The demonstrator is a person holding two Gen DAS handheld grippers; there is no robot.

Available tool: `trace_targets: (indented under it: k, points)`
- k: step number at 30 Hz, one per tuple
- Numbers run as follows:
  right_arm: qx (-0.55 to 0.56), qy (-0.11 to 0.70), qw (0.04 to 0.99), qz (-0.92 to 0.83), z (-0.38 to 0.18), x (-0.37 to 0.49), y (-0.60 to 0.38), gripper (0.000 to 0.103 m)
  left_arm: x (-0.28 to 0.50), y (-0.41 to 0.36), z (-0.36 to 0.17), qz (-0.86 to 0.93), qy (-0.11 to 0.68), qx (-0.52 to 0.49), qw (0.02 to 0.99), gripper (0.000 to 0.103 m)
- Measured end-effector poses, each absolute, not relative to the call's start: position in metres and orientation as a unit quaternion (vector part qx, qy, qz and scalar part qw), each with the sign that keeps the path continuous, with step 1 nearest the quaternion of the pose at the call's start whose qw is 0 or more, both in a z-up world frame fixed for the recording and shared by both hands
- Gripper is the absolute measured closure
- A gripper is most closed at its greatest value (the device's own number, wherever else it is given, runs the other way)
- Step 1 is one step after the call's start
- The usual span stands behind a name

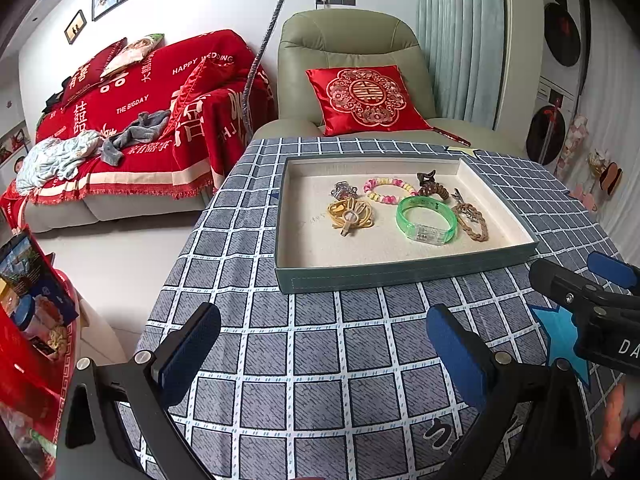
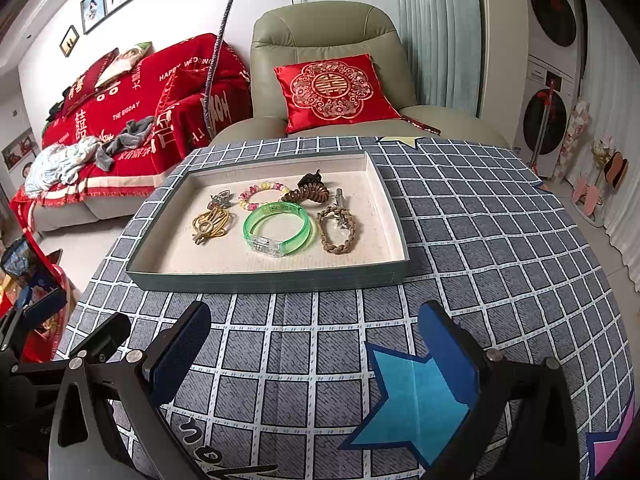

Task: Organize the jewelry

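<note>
Both pairs of tongs spread wide and empty: left tongs (image 1: 320, 360) and right tongs (image 2: 316, 356) hovering above the grey checked worktop (image 2: 480, 240), short of the near wall of the shallow grey-green tray with the cream lining (image 2: 264, 280).

All the jewelry lying inside that tray, clustered mid-floor, some pieces touching.

- Translucent green plastic bangle (image 2: 277, 232): probably light, rigid and rather slick; best pinched across one side of the ring, near the clear clasp block.
- Brown braided cord bracelet (image 2: 338, 230): soft and limp, likely to sag; a silver clip (image 2: 342, 208) resting on it, liable to drag along.
- Pastel beaded bracelet (image 2: 264, 196): apparently elastic, beads apt to roll between pads; firm nip over one bead.
- Yellow looped hair tie (image 2: 210, 226): floppy, light, easy anywhere on the loops.
- Dark brown claw clip (image 2: 307, 191) and small silver clip (image 2: 220, 200): stiff, possibly brittle; gentle grip on the body, not the teeth.
</note>
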State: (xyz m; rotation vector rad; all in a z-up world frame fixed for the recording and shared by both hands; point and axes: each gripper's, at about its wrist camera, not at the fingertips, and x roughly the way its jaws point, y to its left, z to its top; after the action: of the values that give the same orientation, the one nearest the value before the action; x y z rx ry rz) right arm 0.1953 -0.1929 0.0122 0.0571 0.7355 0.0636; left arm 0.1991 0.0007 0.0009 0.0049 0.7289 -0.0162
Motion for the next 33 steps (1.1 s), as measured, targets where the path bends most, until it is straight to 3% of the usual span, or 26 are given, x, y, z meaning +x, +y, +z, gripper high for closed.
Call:
trace_targets:
  k: [33]
  points:
    - [0.025, 0.357, 0.933, 0.036, 0.0156, 0.1935, -0.1887, 0.000, 0.1986, -0.0008, 0.0024, -0.008, 0.356, 0.003, 0.935, 0.000]
